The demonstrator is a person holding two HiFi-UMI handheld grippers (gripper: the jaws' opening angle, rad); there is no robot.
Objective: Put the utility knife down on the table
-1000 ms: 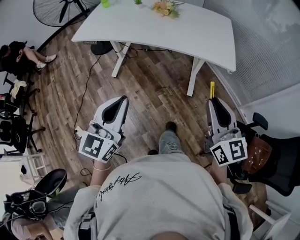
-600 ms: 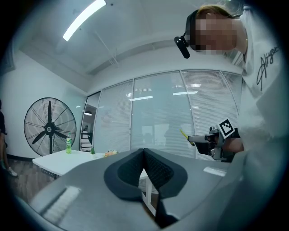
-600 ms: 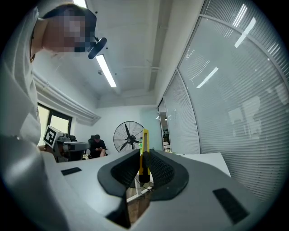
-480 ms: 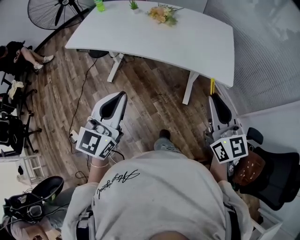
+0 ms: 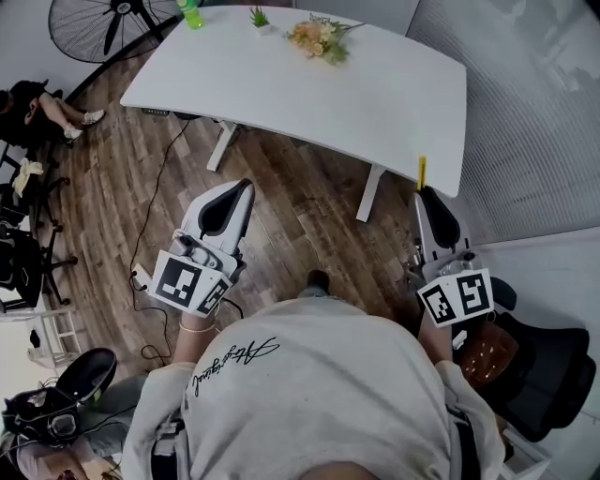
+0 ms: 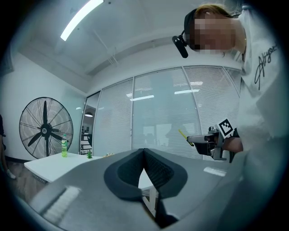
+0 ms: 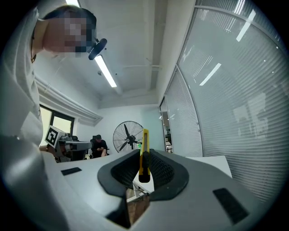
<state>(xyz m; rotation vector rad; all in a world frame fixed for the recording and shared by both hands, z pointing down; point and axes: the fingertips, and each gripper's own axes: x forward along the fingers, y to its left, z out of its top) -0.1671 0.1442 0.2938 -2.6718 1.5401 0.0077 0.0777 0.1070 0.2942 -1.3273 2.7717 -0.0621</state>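
Note:
A yellow utility knife [image 5: 422, 173] sticks out forward from my right gripper [image 5: 427, 195], which is shut on it. In the right gripper view the knife [image 7: 144, 151] stands upright between the black pads, its tip past the right gripper [image 7: 144, 155]. In the head view its tip lies at the near right corner of the white table [image 5: 309, 89]. My left gripper [image 5: 246, 186] is held level over the wood floor short of the table. Its jaws meet at the tips with nothing between them, as the left gripper view shows for the left gripper [image 6: 143, 150].
On the table's far edge stand a green bottle [image 5: 190, 11], a small plant [image 5: 258, 17] and flowers [image 5: 314, 36]. A floor fan [image 5: 103, 19] stands far left. A cable [image 5: 167, 183] runs over the floor. A black office chair [image 5: 553, 366] is close at my right; a seated person [image 5: 47, 108] is at the left.
Both grippers have moved toward the table, which now lies nearer in the head view. The knife's tip has reached the table's near right corner. Neither gripper's jaws have changed.

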